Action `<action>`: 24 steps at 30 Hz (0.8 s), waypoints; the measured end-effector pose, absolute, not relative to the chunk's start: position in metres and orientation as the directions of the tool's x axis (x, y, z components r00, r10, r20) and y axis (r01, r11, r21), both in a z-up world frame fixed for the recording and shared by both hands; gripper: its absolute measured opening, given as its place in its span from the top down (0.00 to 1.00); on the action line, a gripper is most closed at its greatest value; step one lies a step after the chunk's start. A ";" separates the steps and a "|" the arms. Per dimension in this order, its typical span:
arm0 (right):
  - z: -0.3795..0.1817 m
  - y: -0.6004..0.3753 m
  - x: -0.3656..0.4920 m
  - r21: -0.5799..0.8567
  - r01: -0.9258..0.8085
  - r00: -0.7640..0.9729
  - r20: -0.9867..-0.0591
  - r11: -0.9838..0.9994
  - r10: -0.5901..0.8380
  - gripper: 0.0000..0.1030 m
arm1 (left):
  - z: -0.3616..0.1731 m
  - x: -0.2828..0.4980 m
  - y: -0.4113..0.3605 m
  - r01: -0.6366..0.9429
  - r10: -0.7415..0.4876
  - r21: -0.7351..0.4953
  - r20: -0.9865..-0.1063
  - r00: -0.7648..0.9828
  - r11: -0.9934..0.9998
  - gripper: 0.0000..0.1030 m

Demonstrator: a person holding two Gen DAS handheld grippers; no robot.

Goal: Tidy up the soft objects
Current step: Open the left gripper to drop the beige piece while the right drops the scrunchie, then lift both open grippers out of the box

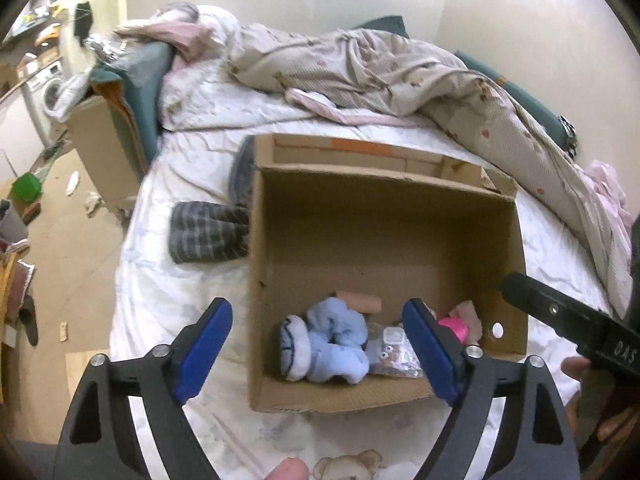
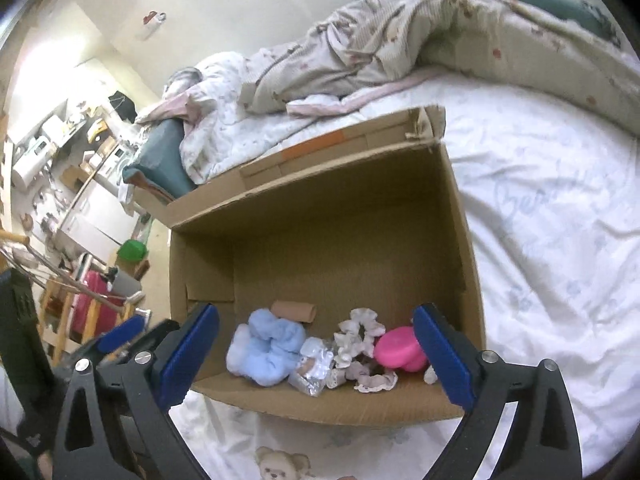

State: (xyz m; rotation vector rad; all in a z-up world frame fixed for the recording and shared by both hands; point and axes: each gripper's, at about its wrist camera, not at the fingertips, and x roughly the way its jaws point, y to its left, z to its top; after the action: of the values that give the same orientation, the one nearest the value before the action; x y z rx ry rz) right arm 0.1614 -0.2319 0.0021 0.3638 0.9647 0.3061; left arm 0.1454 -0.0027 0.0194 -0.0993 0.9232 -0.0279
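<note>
Two hand-held grippers hover over a cardboard box (image 1: 384,240) set on a rumpled bed (image 1: 192,304), both with jaws spread wide and holding nothing. The left gripper (image 1: 318,350) looks down into the box's near end, while the right gripper (image 2: 316,354) hangs just beside it, aimed at the same corner. Already gathered along the near wall are pale blue fluffy socks (image 2: 266,350), a frilly white scrunchie (image 2: 358,336), a pink rounded object (image 2: 398,348), a small foil-like packet (image 2: 314,366) and a tan tube (image 2: 294,311). Still outside, a grey striped sock (image 1: 208,232) lies on the sheet touching the box's left wall, its long axis running left to right toward that wall. It sits ahead and left of the left gripper, judged the nearer tool for a pickup.
</note>
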 end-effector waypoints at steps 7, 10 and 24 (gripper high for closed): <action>0.020 -0.225 0.138 0.371 -0.133 0.570 -0.730 0.919 0.377 0.00 | 0.043 0.118 0.002 -0.020 -0.015 -0.037 -0.756 0.655 0.999 0.04; 0.021 -0.223 0.126 0.348 -0.143 0.570 -0.736 0.926 0.365 0.00 | 0.047 0.102 0.003 -0.025 -0.008 -0.033 -0.741 0.671 0.999 0.03; 0.024 -0.222 0.081 0.238 -0.133 0.601 -0.753 0.962 0.269 0.00 | 0.045 0.067 0.003 -0.006 -0.006 -0.014 -0.740 0.673 1.000 0.03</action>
State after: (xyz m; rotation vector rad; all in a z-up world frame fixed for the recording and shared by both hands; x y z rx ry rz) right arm 0.0807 -0.2224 0.0235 0.1636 0.8972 0.2337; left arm 0.0670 0.0027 0.0452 -0.0152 0.8332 -0.0001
